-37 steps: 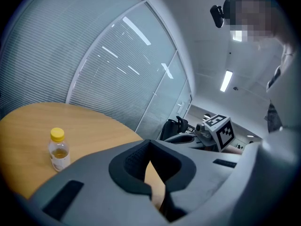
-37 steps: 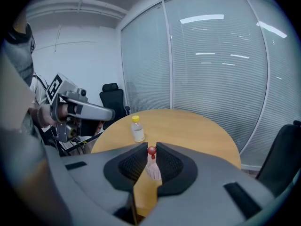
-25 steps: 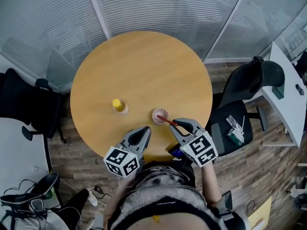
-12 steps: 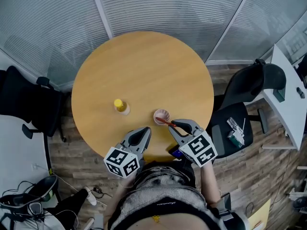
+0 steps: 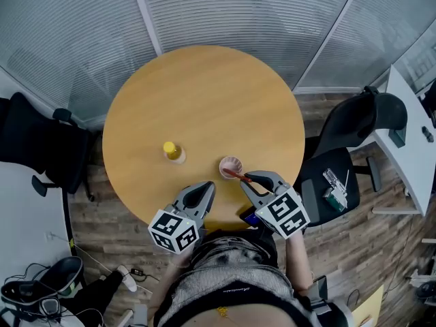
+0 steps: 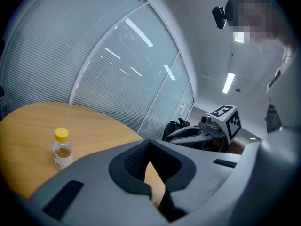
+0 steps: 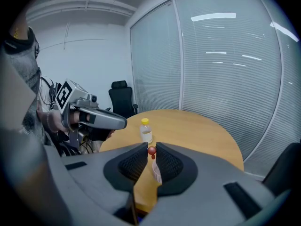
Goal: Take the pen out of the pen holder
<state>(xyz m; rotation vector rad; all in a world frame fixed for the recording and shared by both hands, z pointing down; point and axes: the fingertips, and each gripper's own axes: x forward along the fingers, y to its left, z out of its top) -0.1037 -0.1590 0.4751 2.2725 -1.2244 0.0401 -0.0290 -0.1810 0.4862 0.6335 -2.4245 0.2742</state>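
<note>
The right gripper (image 5: 248, 177) is pinching the red pen (image 7: 151, 150) inside the pen holder (image 5: 223, 163). Next, I think, it needs lifting up. The left gripper (image 5: 204, 189), beside the pen holder, is sitting closed, empty.

Head view: steep overhead. 2 gripper views: low at table (image 5: 204, 101) edge. All share bottle (image 5: 172, 151); head, right share pen holder (image 5: 230, 165).

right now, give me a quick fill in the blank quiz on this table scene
The right gripper is shut on a ___ pen. The bottle has a ___ cap. In the head view, the bottle stands to the ___ of the pen holder. The left gripper is shut and holds ___.
Missing words: red; yellow; left; nothing.
</note>
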